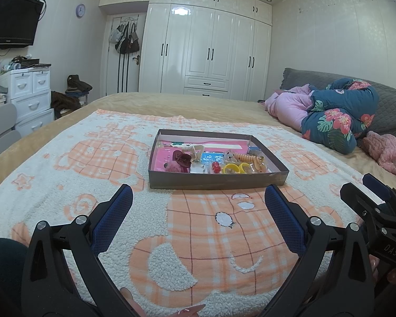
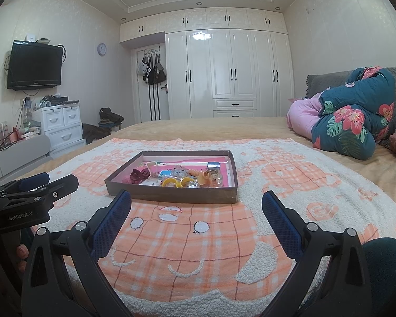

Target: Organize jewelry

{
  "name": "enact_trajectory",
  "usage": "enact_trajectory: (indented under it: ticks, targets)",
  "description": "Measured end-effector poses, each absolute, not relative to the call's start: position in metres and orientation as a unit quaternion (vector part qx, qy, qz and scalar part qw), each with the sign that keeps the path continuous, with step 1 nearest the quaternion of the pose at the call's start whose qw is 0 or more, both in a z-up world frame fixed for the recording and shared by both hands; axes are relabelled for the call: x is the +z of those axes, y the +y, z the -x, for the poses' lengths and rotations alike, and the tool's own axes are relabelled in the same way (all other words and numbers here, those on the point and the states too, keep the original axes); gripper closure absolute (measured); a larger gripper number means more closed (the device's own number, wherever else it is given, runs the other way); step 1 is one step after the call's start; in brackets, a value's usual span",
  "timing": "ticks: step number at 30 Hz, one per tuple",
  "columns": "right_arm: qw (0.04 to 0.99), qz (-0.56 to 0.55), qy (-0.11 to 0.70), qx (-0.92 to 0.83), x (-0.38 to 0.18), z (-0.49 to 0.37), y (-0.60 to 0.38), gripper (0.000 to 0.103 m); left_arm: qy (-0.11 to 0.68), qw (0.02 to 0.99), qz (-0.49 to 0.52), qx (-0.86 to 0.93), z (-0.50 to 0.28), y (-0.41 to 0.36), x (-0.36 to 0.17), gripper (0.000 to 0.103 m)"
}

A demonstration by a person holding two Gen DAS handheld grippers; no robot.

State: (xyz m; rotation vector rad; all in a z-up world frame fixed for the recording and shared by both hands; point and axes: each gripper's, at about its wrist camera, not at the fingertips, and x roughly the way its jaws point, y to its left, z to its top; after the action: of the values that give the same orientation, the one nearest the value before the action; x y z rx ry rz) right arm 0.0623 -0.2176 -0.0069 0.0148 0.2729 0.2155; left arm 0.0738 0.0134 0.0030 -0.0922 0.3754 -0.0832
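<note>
Left gripper [image 1: 198,208] and right gripper [image 2: 196,206] hover side by side over the blanket [image 1: 92,163], both spread wide and empty. The tray [image 1: 216,181] lies on the blanket ahead of both, apart from them, holding the jewelry [image 1: 232,162] in a loose pile

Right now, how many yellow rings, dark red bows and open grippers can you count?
Yellow rings: 2
Dark red bow: 1
Open grippers, left gripper and right gripper: 2
Total: 5
All jewelry sits in the tray.
</note>
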Motion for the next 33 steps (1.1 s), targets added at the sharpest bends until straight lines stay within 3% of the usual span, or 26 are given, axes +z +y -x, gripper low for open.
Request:
enact_trajectory:
  ticks: [33]
  targets:
    - [0.984,-0.005,0.142,0.106,-0.0112,-0.0638,-0.2196,0.006,0.187,0.980,0.039,-0.052,-0.0747,0.0150,0.0023,0.011]
